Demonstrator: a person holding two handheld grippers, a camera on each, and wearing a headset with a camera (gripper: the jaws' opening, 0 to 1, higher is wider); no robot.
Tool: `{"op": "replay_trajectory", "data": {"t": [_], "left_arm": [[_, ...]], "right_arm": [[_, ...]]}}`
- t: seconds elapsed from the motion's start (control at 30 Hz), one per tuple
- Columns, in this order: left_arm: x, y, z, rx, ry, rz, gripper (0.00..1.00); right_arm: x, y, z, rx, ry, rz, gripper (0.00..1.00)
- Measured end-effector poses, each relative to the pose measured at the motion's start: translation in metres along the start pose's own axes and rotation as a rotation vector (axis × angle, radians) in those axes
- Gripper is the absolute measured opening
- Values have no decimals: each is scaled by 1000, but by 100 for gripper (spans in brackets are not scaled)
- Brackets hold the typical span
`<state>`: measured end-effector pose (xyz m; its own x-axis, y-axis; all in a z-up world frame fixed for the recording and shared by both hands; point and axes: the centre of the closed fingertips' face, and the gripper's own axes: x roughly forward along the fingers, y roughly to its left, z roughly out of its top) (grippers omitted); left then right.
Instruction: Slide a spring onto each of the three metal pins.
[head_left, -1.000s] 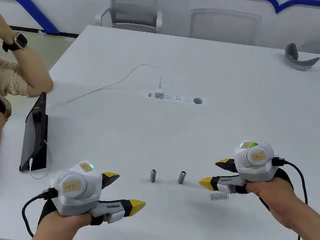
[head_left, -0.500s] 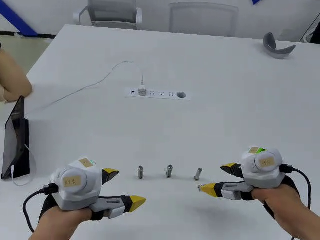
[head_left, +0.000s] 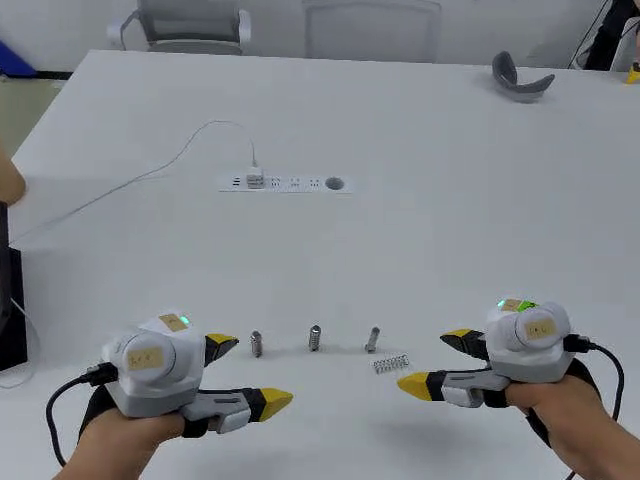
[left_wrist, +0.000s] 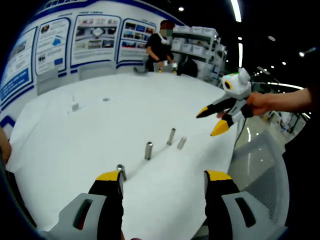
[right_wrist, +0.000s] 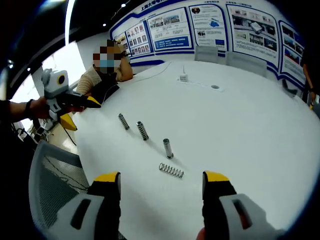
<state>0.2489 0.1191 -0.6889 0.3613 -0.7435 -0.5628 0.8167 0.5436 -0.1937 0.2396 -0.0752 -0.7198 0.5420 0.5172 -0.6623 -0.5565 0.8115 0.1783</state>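
The small silvery wire spring (right_wrist: 171, 170) lies on its side on the white worktop (head_left: 420, 240), just beside the bare short steel pin (right_wrist: 167, 148). The two other pins (right_wrist: 142, 130) seem already sleeved. Light, squashy and apt to roll, the spring wants a gentle pinch near one end, leaving the bore free. The yellow-tipped right claw (right_wrist: 161, 176) and left claw (left_wrist: 163, 175) both gape, holding nothing.
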Motion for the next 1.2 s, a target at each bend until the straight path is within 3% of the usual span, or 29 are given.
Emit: {"op": "replay_trajectory", "data": {"t": [0.3,0.77,1.2], "left_arm": [[18,-19,5,25,16,-46,67],[52,-52,9,99,72,-141,68],[86,-77,10,156,126,-211,66]], "right_arm": [[-8,0,-13,15,8,0,70],[-19,8,-29,48,2,5,77],[-29,6,-36,74,-24,-3,79]]}}
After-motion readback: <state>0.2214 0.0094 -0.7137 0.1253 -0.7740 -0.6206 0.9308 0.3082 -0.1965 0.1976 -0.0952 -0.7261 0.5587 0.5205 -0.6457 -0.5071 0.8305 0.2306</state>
